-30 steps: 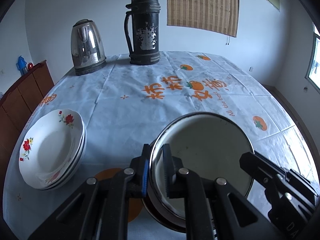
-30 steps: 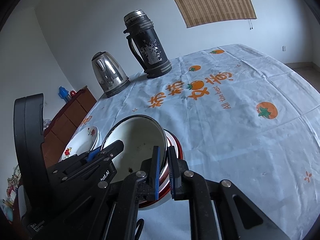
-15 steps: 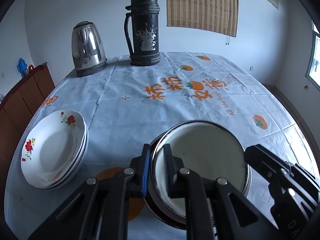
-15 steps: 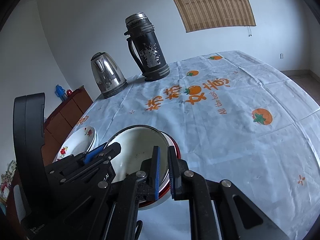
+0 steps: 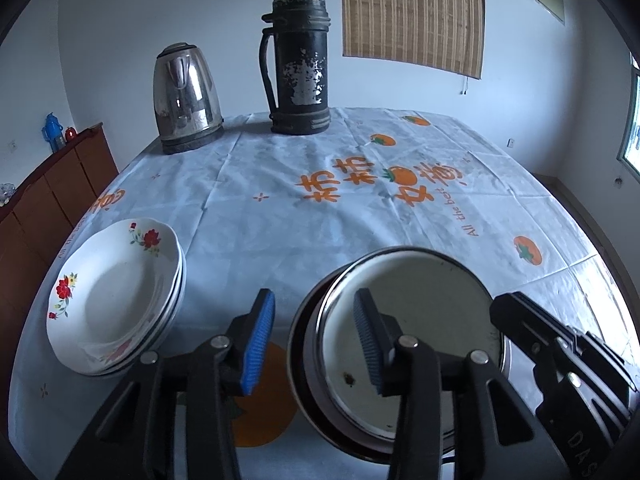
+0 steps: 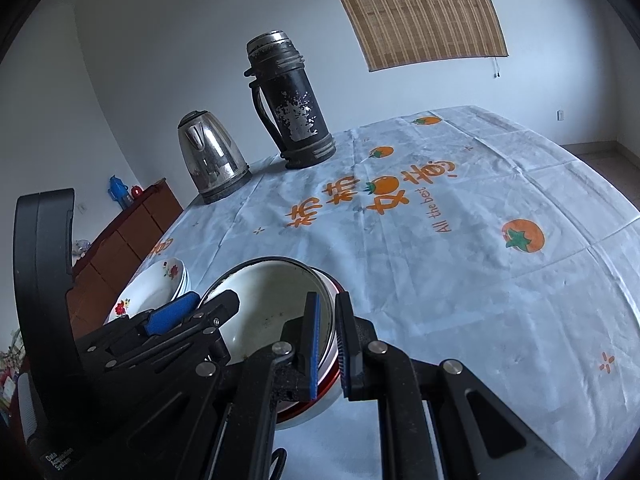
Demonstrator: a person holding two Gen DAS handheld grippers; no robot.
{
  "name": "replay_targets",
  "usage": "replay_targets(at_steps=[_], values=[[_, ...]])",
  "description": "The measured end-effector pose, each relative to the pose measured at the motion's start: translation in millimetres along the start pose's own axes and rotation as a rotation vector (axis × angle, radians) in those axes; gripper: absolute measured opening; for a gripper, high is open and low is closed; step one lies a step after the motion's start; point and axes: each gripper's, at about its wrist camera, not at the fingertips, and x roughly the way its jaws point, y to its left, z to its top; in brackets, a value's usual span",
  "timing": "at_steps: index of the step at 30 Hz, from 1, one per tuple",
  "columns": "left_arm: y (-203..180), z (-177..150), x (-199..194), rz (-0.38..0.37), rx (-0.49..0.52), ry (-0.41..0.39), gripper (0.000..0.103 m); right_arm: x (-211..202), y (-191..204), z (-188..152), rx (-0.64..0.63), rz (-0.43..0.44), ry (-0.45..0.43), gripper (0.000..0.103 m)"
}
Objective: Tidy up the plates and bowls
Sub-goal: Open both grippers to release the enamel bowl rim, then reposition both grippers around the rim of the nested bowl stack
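Observation:
A white enamel bowl (image 5: 432, 320) with a dark rim sits nested in a stack of bowls on the table; it also shows in the right wrist view (image 6: 272, 300). My left gripper (image 5: 312, 340) is open, its jaws straddling the bowl's left rim without touching. My right gripper (image 6: 326, 344) has a narrow gap between its jaws around the bowl stack's right rim. A stack of white floral plates (image 5: 116, 296) lies to the left, also seen in the right wrist view (image 6: 156, 292).
A steel kettle (image 5: 186, 96) and a tall black thermos (image 5: 298, 68) stand at the far side of the table (image 5: 320, 208), which has a white cloth with orange prints. A wooden cabinet (image 5: 48, 192) stands left of the table.
My left gripper has opened and let go of the bowl's rim. The bowl has come down to rest in the stack. The right gripper's jaws have parted slightly.

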Motion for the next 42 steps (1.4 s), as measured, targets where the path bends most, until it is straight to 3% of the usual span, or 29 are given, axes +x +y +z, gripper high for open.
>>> replay_targets(at_steps=[3,5,8,11,12,13,17,26,33,38,42], values=[[0.8,0.4,-2.3,-0.006,-0.006,-0.010,0.055,1.0,-1.2,-1.0,0.000,0.005,-0.009,0.011],[2.4,1.2,-6.1,-0.004,-0.012,-0.034,0.070,-0.4,-3.5,-1.5,0.001,0.012,-0.033,0.011],[6.4,3.1,-12.6,0.005,-0.021,-0.076,0.075,-6.7,-9.4,-3.5,-0.001,0.015,-0.106,0.020],[8.5,3.9,-14.8,0.034,-0.018,-0.105,0.080,-12.2,-16.8,-2.4,0.019,0.019,-0.162,0.054],[9.1,4.2,-15.2,0.042,-0.015,-0.113,0.080,-13.8,-18.7,-1.0,0.032,0.022,-0.179,0.072],[9.4,4.3,-15.5,0.049,-0.011,-0.120,0.080,-16.7,-21.1,-0.4,0.045,0.026,-0.199,0.079],[12.9,3.9,-13.4,0.076,-0.014,-0.135,0.080,-21.3,-23.3,1.3,0.045,0.007,-0.232,0.079],[18.5,-3.6,-12.6,0.030,-0.037,-0.155,0.080,-14.4,-20.9,-2.7,0.010,-0.022,-0.201,0.079],[21.2,-12.3,-21.3,0.014,-0.062,-0.218,0.080,-37.0,-10.2,-9.5,-0.087,-0.143,-0.366,0.079],[25.3,-21.1,-33.4,0.044,-0.050,-0.296,0.080,-48.8,-14.5,-11.5,-0.083,-0.138,-0.422,0.079],[41.3,-23.9,-29.9,0.009,-0.110,-0.275,0.080,-59.4,-13.7,-14.0,-0.100,-0.155,-0.458,0.079]])
